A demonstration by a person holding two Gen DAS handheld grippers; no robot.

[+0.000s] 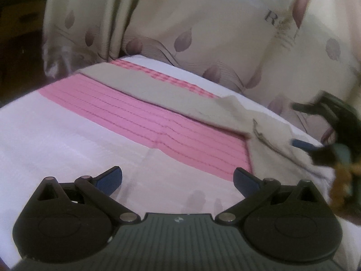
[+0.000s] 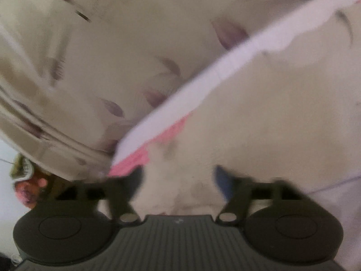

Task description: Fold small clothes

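Left wrist view: left tool (image 1: 177, 180) is wide open and holds nothing, hovering over the white part of the bed cover (image 1: 56, 140). The beige garment (image 1: 176, 92) lies ahead and to the right of it, spread flat across the pink quilted band (image 1: 140, 122), well clear of its fingers. The garment's near-right corner is rumpled, and the right tool (image 1: 309, 145) sits on that corner at the far right of the view; one blue fingertip (image 1: 301, 144) rests against the cloth. A patterned curtain (image 1: 203, 27) hangs just behind the bed.

Right wrist view: heavy motion blur. Right tool (image 2: 178, 180) has its fingers spread apart with bunched beige garment (image 2: 259, 124) filling the gap between them. Cloth sits between the fingers, but they do not look closed on it; with this blur, whether anything is actually pinched cannot be told. The white bed edge (image 2: 203, 85) and a strip of pink run diagonally ahead of the tool.

Risks, as judgement:
- Right tool closing on a bunch instead of a single edge would give a crooked fold or drag extra layers.
- The pinch could catch the bed cover along with the garment and pull the cover up.
- Fast motion plus a shallow bite means the cloth may slip out mid-fold.
- Left tool is far from the garment; a one-sided lift would skew it.
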